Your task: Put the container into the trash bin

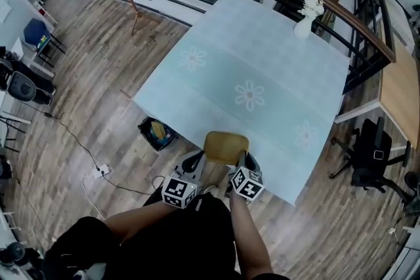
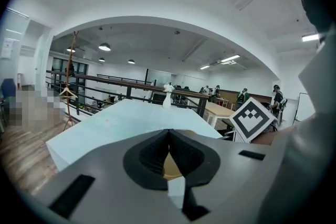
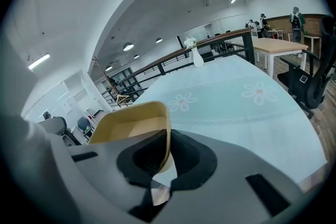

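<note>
Counter: a broad surface under a pale blue cloth printed with flowers, seen from above with one corner pointing away from the person.

Trash bin: a dark bin standing on the wooden floor just off the counter's near-left edge. It is open at the top, with yellow and blue contents showing inside. It lies to the left of the container and apart from it.

Container: a shallow tan tray with rounded corners, held at the counter's near edge between the two tools. Its open side faces up. Its long axis runs from left to right, roughly along that near edge. Whether it rests on the cloth or is lifted clear cannot be told.

Right hand-held gripper: the jaws are clamped narrowly on the thin right-hand wall of the container, one pad inside the wall and one outside. In the head view this tool meets the tray's near-right corner.

Left hand-held gripper: the jaws are drawn together until the tips meet. The tan of the container shows in the slit between the pads. In the head view this tool touches the tray's near-left corner.

Vase: small, white, upright, holding white flowers, near the counter's far-right edge.
</note>
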Demonstrator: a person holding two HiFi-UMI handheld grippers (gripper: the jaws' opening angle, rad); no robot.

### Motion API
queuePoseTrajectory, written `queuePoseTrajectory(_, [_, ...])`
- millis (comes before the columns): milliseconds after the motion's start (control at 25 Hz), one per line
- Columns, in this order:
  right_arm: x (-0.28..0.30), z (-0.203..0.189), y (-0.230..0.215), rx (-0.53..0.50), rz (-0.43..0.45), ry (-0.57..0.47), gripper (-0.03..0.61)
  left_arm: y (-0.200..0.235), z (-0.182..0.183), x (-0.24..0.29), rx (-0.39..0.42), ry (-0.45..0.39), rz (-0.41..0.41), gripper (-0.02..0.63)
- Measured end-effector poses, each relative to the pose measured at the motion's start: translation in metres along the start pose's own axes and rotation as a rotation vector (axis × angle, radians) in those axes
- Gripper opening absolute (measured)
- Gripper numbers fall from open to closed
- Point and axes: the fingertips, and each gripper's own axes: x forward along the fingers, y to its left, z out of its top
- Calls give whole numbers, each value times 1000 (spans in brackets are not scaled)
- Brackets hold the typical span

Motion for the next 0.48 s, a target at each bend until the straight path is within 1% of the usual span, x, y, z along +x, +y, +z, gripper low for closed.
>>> queuePoseTrajectory(120, [-9, -15, 9, 3, 13, 20, 43, 6, 0, -8, 1, -17, 22, 14])
queuePoseTrajectory(280, [-19, -31, 29, -23, 32, 32, 43, 14, 1, -25, 51, -35, 11, 14])
queuePoseTrajectory(360, [-20, -43, 44, -41, 35, 36, 43, 25, -7, -35, 34, -27, 6, 14])
queuePoseTrajectory(480, [-17, -63, 68, -49, 37, 56, 43, 45, -28, -49, -22, -5, 3, 14])
